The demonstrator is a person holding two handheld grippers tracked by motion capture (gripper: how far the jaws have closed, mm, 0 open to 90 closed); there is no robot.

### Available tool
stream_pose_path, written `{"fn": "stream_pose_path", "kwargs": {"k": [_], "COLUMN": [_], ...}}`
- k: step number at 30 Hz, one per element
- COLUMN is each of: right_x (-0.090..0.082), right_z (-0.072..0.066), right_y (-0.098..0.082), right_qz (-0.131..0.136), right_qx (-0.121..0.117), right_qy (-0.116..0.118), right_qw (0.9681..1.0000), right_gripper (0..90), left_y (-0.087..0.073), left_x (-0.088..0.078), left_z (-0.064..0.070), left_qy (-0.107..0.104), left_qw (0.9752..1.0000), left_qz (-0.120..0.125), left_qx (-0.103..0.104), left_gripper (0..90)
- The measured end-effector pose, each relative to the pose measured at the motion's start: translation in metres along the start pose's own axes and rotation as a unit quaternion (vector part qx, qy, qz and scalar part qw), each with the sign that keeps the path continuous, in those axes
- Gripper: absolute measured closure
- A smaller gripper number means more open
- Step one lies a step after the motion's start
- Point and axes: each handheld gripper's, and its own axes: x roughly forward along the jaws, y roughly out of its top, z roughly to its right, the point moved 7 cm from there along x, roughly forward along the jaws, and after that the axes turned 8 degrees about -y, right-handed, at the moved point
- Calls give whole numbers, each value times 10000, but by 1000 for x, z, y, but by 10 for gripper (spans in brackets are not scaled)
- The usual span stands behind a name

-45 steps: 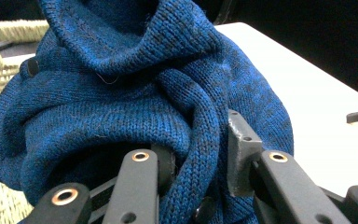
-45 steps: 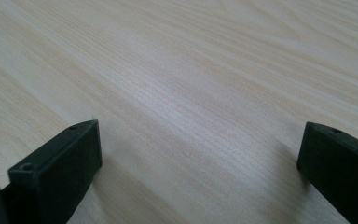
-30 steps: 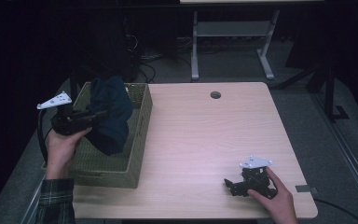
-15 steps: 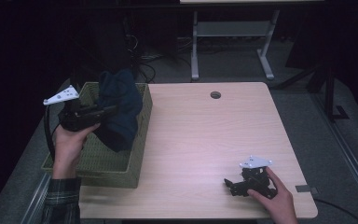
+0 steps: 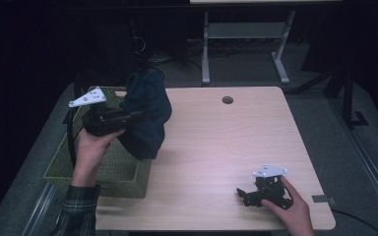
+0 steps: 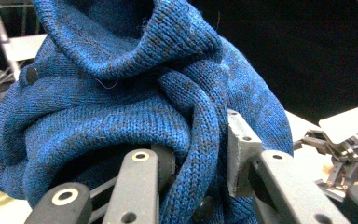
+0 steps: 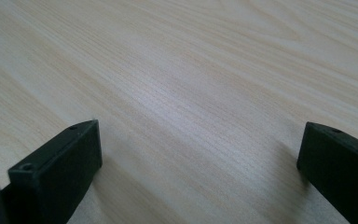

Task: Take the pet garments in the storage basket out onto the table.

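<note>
Blue knitted sweater [image 5: 146, 115] is held pinched in left gripper [image 5: 123, 117] above green basket [image 5: 103, 169], likely for transfer; right gripper [image 5: 243, 195] is rested on table [image 5: 226, 142], jaws spread.

— What sort of place is this?
— A lab or office, dimly lit. A pale wood desk [image 5: 216, 147] with a cable hole [image 5: 227, 100] fills the centre; a metal table frame [image 5: 246, 44] and loose cables [image 5: 177, 46] sit at the top.
</note>
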Motion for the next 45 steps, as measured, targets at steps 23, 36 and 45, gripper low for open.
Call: {"fn": "stream_pose_path", "kwargs": {"k": [23,36,45], "right_x": [0,0,0], "right_z": [0,0,0], "right_y": [0,0,0], "right_qz": [-1,2,8], "right_qx": [1,-1,-9], "right_qy": [-3,-4,4], "right_qw": [10000,10000,10000], "right_gripper": [0,0,0], "left_y": [3,-9,-33], "left_x": [80,133,177], "left_z": [37,48,47], "left_qy": [-464,-666,-764], "left_qw": [9982,9955,9909], "left_qz": [-318,-648,-1104], "left_qx": [227,187,102], "left_gripper": [690,693,692]}}
